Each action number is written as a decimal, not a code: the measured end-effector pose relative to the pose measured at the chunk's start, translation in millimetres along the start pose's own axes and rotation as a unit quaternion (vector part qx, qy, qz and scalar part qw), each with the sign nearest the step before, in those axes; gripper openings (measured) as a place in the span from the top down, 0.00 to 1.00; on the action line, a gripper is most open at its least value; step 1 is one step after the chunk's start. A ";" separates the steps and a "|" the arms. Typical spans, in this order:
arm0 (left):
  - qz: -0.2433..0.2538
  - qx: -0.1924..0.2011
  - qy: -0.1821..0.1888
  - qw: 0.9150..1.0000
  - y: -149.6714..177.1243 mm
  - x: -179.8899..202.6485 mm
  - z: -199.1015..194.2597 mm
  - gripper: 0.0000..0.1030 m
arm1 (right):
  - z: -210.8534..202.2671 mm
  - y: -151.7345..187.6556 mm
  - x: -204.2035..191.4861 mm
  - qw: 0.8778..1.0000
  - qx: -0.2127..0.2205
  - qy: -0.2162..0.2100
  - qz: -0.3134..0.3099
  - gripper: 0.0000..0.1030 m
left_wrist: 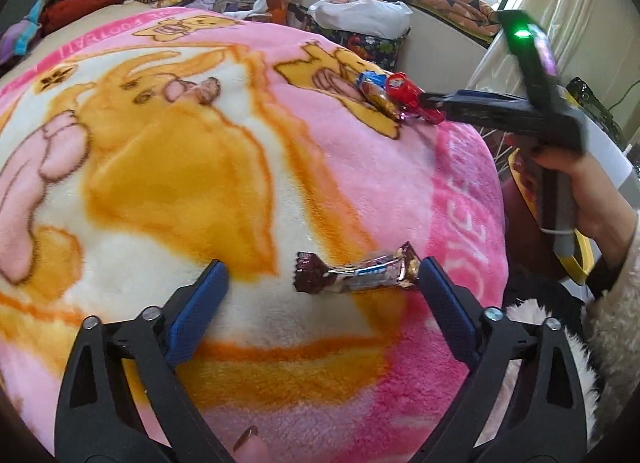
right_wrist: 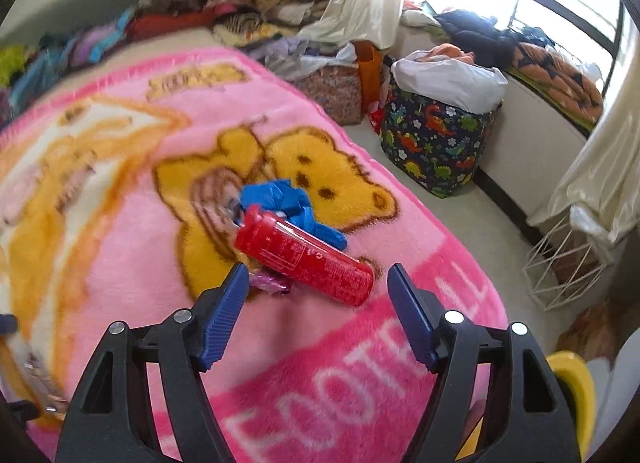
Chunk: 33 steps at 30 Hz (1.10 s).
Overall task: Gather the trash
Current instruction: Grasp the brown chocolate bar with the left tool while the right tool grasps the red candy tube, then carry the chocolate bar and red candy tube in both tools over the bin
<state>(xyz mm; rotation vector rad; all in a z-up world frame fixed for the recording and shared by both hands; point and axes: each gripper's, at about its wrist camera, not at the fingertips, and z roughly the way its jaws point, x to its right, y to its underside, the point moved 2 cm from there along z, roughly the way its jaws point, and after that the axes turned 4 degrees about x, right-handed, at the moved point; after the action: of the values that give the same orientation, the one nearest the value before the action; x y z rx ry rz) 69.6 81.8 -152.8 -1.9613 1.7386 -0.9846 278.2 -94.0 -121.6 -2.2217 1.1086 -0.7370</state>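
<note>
1. The left gripper hangs over a pink blanket printed with a yellow bear, its jaws spread wide and released
2. A brown wrapper lies flat on the blanket between the blue pads; its 3 o'clock end sits at the tip of the right-hand pad, possibly touching, and the 9 o'clock end is well clear of the other pad
3. In the left view, at 1 o'clock from the wrapper, a red can lies by a second brown wrapper, with the right gripper reaching to them from 3 o'clock
4. A hand grips that tool's handle at the 3 o'clock edge, a fuzzy sleeve below it
5. In the right view, the right gripper has its jaws apart, holding nothing
6. The can lies on its side just ahead of the tips, running from 10 to 4 o'clock, not touched by either pad
7. A blue crumpled piece sits behind the can at 12 o'clock, touching it; this view is blurred, so what it is stays uncertain
8. A small purple wrapper lies under the can's near side, just beside the left-hand pad
9. Off the blanket at 2 o'clock stands a dinosaur-print bin with a white bag in it
</note>
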 end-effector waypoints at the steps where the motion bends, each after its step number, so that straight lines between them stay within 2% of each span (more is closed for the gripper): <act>1: -0.003 -0.002 0.004 1.000 0.3 1.2 1.8 0.23 | 5.7 -0.3 -2.4 1.000 -0.005 0.002 -0.011 0.32; 5: -0.004 -0.005 0.012 1.000 0.4 7.9 8.0 0.31 | 23.3 -1.4 -9.0 0.999 -0.013 0.011 -0.038 0.32; 8: -0.003 -0.009 0.019 1.000 1.7 13.5 12.1 0.38 | 32.4 -3.3 -13.9 0.999 -0.014 0.005 -0.049 0.36; 9: -0.004 -0.009 0.022 1.000 1.4 15.2 12.8 0.41 | 34.3 -3.5 -15.7 0.999 -0.015 -0.001 -0.052 0.46; 12: -0.006 -0.012 0.025 1.000 1.4 19.2 16.8 0.47 | 35.0 -3.1 -16.0 0.999 -0.012 -0.005 -0.049 0.60; 15: -0.007 -0.012 0.025 1.000 0.5 21.7 20.9 0.53 | 28.6 1.5 -8.2 1.000 -0.010 -0.021 -0.011 0.67; 18: -0.008 -0.011 0.028 1.000 -0.3 23.6 23.0 0.61 | 18.4 10.0 4.2 0.997 -0.005 -0.051 0.049 0.70; 24: -0.008 -0.011 0.033 0.999 -0.9 26.3 25.0 0.62 | -10.3 28.9 23.8 0.979 0.005 -0.112 0.173 0.71; 29: -0.008 -0.009 0.035 0.999 -3.0 29.0 24.4 0.63 | -43.0 36.3 23.9 0.969 0.024 -0.132 0.210 0.73; 33: -0.004 -0.006 0.037 0.999 -4.2 33.8 23.7 0.63 | -67.4 38.6 20.6 0.965 0.045 -0.138 0.217 0.74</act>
<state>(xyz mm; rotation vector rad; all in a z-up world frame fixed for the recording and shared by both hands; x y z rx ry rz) 89.3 45.6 -157.6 -1.9650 1.7813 -1.0630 222.6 -145.9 -95.7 -1.8404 1.3225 -0.2755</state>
